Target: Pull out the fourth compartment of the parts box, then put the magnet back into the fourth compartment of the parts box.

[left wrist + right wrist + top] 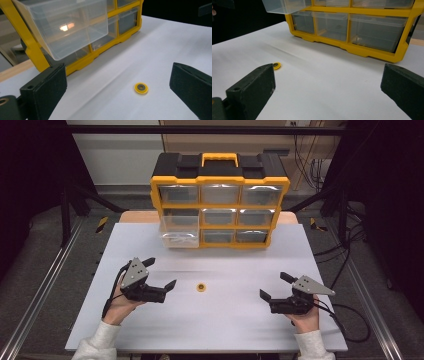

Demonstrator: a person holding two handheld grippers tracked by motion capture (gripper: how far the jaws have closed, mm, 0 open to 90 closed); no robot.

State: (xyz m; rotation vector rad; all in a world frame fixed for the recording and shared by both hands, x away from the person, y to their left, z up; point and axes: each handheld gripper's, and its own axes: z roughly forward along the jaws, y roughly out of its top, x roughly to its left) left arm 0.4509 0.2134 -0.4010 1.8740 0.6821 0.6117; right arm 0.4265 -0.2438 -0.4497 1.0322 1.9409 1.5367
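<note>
Small yellow ring (201,287) flat on white table (225,330), just right of left gripper (161,273), jaws spread wide, nothing between. Right gripper (274,286) likewise released, empty, well apart from ring. Yellow drawer organizer (220,200) behind, one clear drawer (179,231) pulled out.

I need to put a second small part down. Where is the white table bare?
Bare: the white table between the left gripper and right gripper, nearer than the small yellow ring. Crowded: the far edge, with the yellow-and-black drawer organizer and its pulled-out clear drawer.
</note>
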